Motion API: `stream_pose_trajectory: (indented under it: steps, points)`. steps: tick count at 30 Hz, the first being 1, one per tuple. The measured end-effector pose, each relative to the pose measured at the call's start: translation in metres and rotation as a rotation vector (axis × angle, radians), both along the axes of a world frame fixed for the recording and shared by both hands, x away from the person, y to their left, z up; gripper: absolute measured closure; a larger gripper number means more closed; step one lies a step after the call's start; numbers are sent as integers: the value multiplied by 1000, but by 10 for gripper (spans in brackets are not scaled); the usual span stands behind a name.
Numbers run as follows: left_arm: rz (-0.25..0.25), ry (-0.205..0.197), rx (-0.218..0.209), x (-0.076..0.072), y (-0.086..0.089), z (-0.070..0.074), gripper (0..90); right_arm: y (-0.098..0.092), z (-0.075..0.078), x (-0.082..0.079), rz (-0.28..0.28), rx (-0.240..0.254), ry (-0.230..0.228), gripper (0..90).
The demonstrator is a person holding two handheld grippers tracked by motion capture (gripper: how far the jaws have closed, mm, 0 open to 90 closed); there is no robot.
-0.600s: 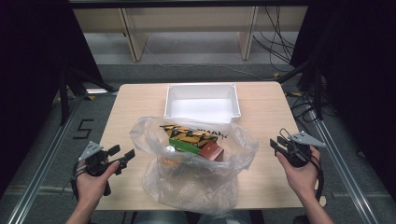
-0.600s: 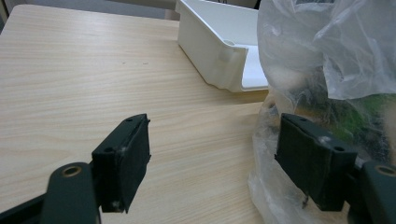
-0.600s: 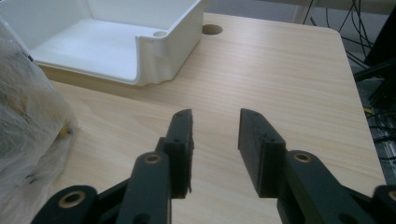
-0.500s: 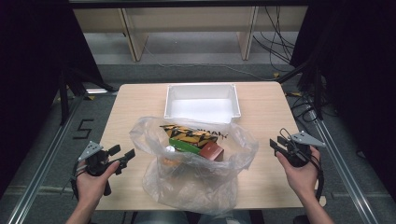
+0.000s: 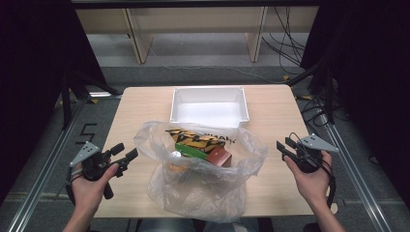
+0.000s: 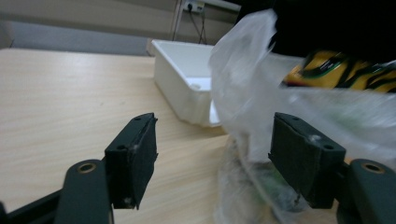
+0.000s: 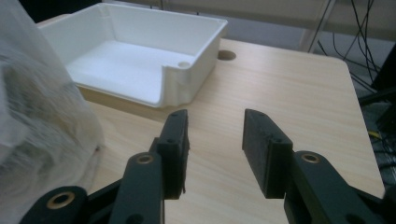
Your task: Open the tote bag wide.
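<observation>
The left gripper [image 5: 124, 154] sits at about eight o'clock on the table [image 5: 145, 106], its jaws spread apart with nothing pinched; in the left gripper view the pads [image 6: 135, 154] stand wide, and the near fold of the clear plastic bag [image 5: 203, 188] lies just beyond the right-hand pad, though whether it touches that pad cannot be told. The right gripper [image 5: 285, 147] waits at about four o'clock, jaws likewise parted and empty, with bare wood showing between its pads [image 7: 175, 149] in the right gripper view. The bag lies at the centre of the table, spreading toward six o'clock, its long axis running roughly from twelve to six, and its crumpled open mouth turned toward twelve. Inside it, a yellow-and-black striped packet [image 5: 196, 139] lies slanted from ten toward four, over a green box [image 5: 193, 151] and beside a brown box [image 5: 220, 157]. The white tray [image 5: 176, 104] stands at twelve o'clock, just behind the bag, its long side running nine to three. Both hands come in from six o'clock: the left hand [image 5: 89, 186] aims its gripper toward two o'clock at the bag, and the right hand [image 5: 312, 181] aims its gripper toward ten o'clock, clear of the bag's right edge.
</observation>
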State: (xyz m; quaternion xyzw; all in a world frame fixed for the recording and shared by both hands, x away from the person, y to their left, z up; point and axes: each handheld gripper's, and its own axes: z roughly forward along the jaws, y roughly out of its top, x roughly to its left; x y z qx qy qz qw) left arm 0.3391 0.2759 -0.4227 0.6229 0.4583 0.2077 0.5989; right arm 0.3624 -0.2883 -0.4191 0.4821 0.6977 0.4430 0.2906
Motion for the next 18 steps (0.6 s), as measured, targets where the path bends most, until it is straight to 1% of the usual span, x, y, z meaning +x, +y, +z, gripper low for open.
stream_pose_trajectory:
  steps: [1, 2, 3, 4, 5, 6, 7, 8, 9, 10, 11, 12, 13, 14, 15, 16, 18]
  points:
    - [-7, -10, -10, -1, -1, 5, 330, 2, 3, -1, 6, 0, -18, 608]
    - [-12, -19, -18, -2, -2, 10, 335, 3, 7, -2, 14, -7, -21, 605]
    - [-12, -19, -18, -2, -2, 10, 338, 4, 10, -3, 30, -15, -29, 602]
    - [-22, -35, -21, -3, -7, 20, 341, 8, 14, -5, 33, 2, -14, 600]
    - [-30, -41, -21, -4, -10, 24, 344, 11, 17, -6, 38, 9, -33, 598]
    - [-45, -58, -11, -4, -15, 30, 345, 13, 21, -8, 50, 8, -36, 596]
    - [-56, -70, -5, -5, -18, 33, 348, 15, 24, -7, 73, 2, -63, 593]
    - [-73, -73, 1, -6, -22, 36, 350, 17, 27, -8, 83, 8, -65, 591]
    - [-94, -77, 10, -7, -27, 39, 353, 18, 30, -9, 89, -11, -89, 589]
    - [-114, -81, 11, -8, -31, 41, 356, 22, 33, -11, 97, -1, -68, 586]
    - [-135, -91, 24, -8, -34, 43, 359, 25, 35, -11, 106, -3, -74, 583]
    - [-174, -111, 71, -7, -37, 45, 361, 28, 37, -13, 102, 8, -71, 581]
    - [-191, -106, 79, -10, -42, 46, 361, 31, 39, -14, 111, 10, -73, 579]
    - [-202, -74, 57, -14, -48, 47, 360, 33, 41, -14, 113, 6, -78, 578]
    - [-223, -66, 61, -17, -53, 47, 359, 35, 43, -14, 123, 5, -85, 577]
    - [-240, -56, 69, -19, -57, 47, 356, 36, 45, -14, 135, -5, -82, 576]
    - [-269, -53, 89, -22, -66, 48, 344, 40, 47, -13, 151, -4, -84, 571]
